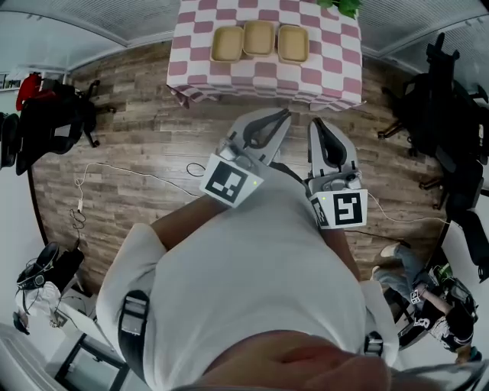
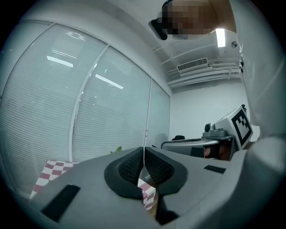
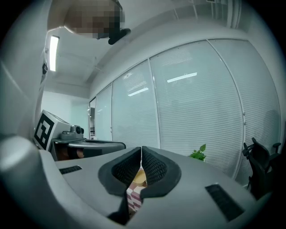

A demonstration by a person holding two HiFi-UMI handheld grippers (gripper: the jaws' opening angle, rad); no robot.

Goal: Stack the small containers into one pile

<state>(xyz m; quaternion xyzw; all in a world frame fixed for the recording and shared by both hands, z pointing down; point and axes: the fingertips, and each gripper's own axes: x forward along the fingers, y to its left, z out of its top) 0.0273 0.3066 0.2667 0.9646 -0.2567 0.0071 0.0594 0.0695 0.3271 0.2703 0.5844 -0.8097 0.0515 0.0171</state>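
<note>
I am holding both tools low in front of the person's chest, pointing toward the surface [image 1: 336, 72] ahead. The left tool [image 1: 283, 114] is fully closed, its black pads [image 2: 129, 167] pressing together with nothing between them. The right tool [image 1: 315, 122] is closed the same way and is also carrying nothing; its pads [image 3: 154, 167] are meeting along a thin seam. The two are sitting side by side, tips close but apart.

Well ahead of both tips, three small tan containers are resting in a row on the pink-and-white checkered cloth covering the surface: the left container [image 1: 227, 43], the middle container [image 1: 258, 37] and the right container [image 1: 293, 43]. They are lying just beside one another, open sides up, none stacked. Below the right tool's closed pads I am catching a sliver of one tan container and a strip of the cloth [image 3: 134, 195].

A green plant [image 1: 340, 6] is standing beyond the containers, ahead and right of the right tool. The wooden floor [image 1: 153, 145] is stretching between the tools and the surface, with a thin cable [image 1: 137, 172] trailing across it off to the left tool's side. A black office chair [image 1: 435, 107] is standing out beyond the right tool.
</note>
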